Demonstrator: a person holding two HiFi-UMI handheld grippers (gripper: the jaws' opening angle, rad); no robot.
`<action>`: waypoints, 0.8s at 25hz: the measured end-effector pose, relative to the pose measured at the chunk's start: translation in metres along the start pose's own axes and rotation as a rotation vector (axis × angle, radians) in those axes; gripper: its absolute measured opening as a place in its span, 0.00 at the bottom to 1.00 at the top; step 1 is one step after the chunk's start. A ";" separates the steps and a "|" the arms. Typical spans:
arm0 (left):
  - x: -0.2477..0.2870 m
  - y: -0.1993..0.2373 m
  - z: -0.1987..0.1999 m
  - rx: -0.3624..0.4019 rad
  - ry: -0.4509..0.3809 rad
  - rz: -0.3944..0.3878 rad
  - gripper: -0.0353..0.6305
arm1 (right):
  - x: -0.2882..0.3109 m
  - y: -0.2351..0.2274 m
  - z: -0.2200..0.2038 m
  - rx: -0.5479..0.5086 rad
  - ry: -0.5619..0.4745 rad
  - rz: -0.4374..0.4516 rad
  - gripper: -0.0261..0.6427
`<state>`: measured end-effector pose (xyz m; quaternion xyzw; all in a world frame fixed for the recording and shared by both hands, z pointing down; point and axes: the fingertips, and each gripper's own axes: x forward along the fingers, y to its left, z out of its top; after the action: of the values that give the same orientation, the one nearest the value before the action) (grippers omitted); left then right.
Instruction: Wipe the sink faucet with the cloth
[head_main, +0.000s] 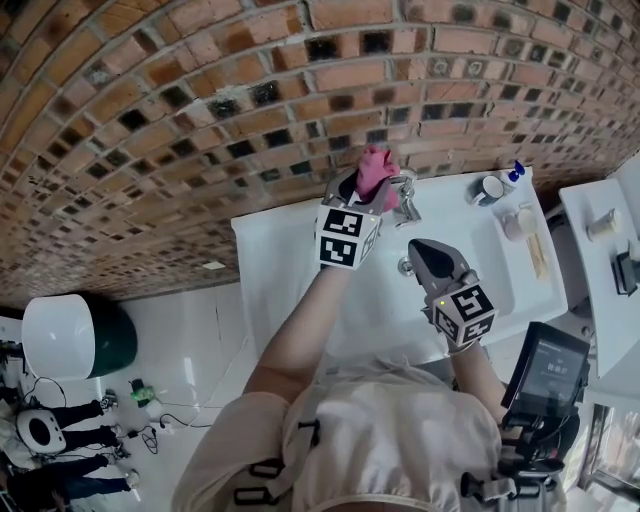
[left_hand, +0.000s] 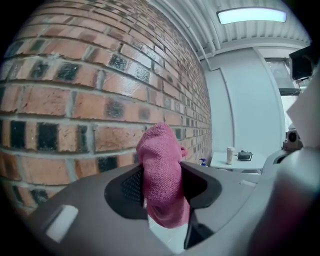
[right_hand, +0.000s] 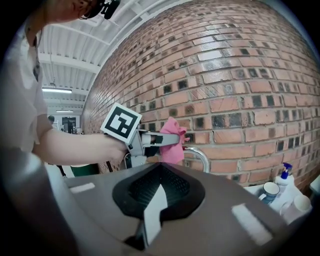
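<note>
Left gripper (head_main: 372, 192) clamped on the pink cloth (head_main: 376, 168), which is pressed over the top of the faucet (head_main: 406, 200) at the brick wall. Right gripper (head_main: 418, 250) hangs over the white sink (head_main: 290, 262), jaws all but together, nothing between them. On the sink's right ledge: a mug (head_main: 490, 188) and a blue-capped bottle (head_main: 515, 172), contents not visible.

White desk (head_main: 262, 262) with a sink basin (head_main: 385, 300) fills frame centre; chrome faucet (head_main: 410, 206), mug (head_main: 491, 188), blue-capped bottle (head_main: 516, 171) and cup (head_main: 519, 222) stand toward its upper right.
</note>
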<state>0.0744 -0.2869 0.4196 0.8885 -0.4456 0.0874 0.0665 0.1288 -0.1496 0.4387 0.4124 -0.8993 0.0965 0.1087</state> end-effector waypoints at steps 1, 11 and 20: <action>0.006 -0.007 0.005 0.002 0.000 -0.011 0.31 | -0.003 -0.001 0.001 -0.001 -0.003 -0.005 0.03; 0.055 -0.039 -0.008 0.037 0.054 -0.032 0.31 | -0.037 -0.037 -0.014 0.055 -0.002 -0.105 0.03; 0.089 -0.086 -0.076 -0.066 0.221 -0.164 0.30 | -0.047 -0.065 -0.027 0.088 0.015 -0.144 0.03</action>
<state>0.1881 -0.2904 0.5097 0.9041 -0.3642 0.1643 0.1513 0.2109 -0.1504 0.4571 0.4796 -0.8614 0.1309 0.1041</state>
